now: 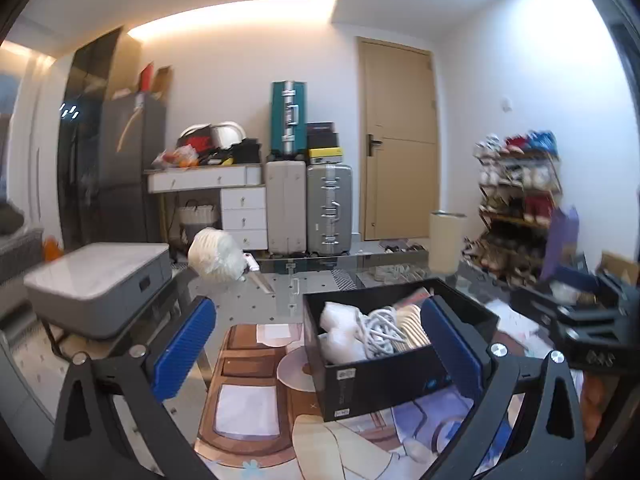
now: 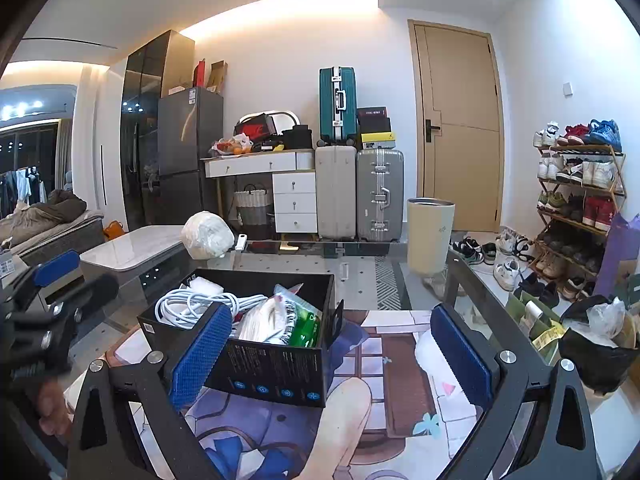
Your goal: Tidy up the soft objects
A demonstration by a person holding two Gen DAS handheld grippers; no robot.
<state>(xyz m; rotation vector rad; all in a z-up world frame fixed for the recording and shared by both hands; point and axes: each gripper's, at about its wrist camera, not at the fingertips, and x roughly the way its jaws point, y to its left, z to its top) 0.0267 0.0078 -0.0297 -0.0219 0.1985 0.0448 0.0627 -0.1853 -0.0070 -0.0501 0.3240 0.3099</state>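
Both the left gripper [image 1: 318,346] and right gripper [image 2: 332,354] gape wide, holding nothing. The near black box [image 2: 276,364] holds a coiled white cable [image 2: 192,304] and soft packets [image 2: 276,320]: light, floppy, best pinched mid-bundle.

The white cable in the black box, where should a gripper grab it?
Probably the top of the white cable coil, coming from above. It lies bundled inside the black box, whose walls block the sides, and its loops bulge upward, giving fingers something to pinch.
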